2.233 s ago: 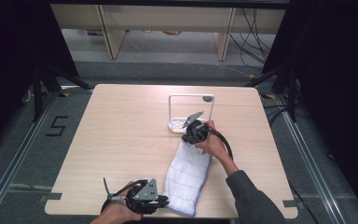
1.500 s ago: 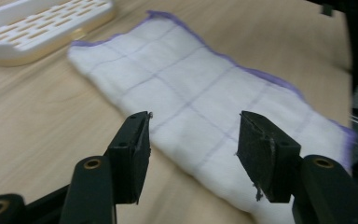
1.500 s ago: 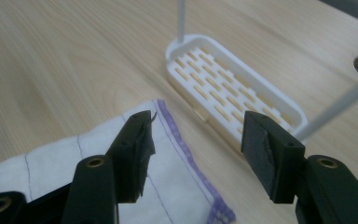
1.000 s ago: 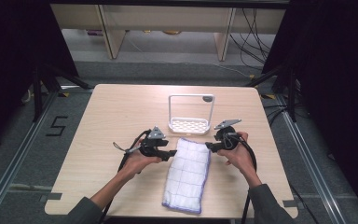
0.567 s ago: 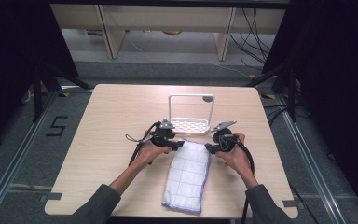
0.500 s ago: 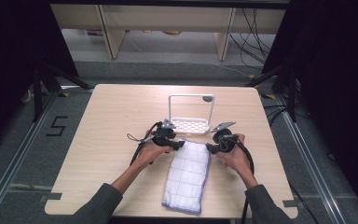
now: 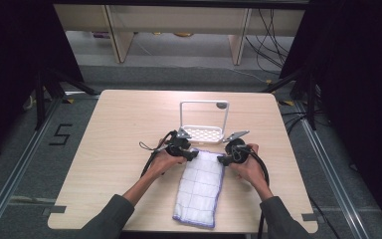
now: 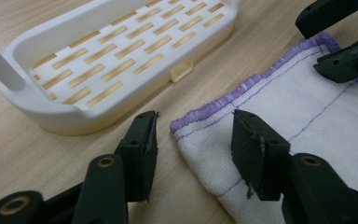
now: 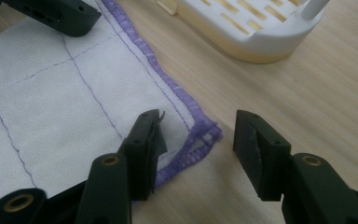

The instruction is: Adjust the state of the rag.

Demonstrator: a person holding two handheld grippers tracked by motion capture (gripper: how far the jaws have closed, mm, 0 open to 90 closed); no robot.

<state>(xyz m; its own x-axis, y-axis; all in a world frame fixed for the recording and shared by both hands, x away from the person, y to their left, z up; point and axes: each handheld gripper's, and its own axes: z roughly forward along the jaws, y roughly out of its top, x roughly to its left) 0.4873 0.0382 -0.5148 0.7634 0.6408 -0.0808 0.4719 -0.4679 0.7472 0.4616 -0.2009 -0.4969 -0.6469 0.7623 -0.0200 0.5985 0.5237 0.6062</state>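
Observation:
A folded white cloth [image 7: 199,186] with a purple hem lies lengthwise on the table, its far end close to a white slotted rack [image 7: 204,133]. My left gripper [image 7: 191,153] rests at the cloth's far left corner. In the left gripper view the hemmed corner of the cloth [image 8: 298,121] lies between the jaws of the left gripper [image 8: 193,126], which have just been closing without pressing on it. My right gripper [image 7: 223,159] straddles the far right corner. In the right gripper view its jaws [image 9: 198,126] have just opened slightly around the cloth [image 9: 51,107], one jaw over fabric, one over wood.
The rack [image 8: 121,56] has a tall wire handle and stands just beyond the cloth, a short gap from the hem. Bare wood of the table [image 7: 104,139] extends left and right. The right gripper's jaws [image 8: 340,42] reach in at the cloth's other corner.
My left hand has come up from the near table edge and moved right to the cloth's far left corner. The right gripper has settled at the far right corner and stayed there.

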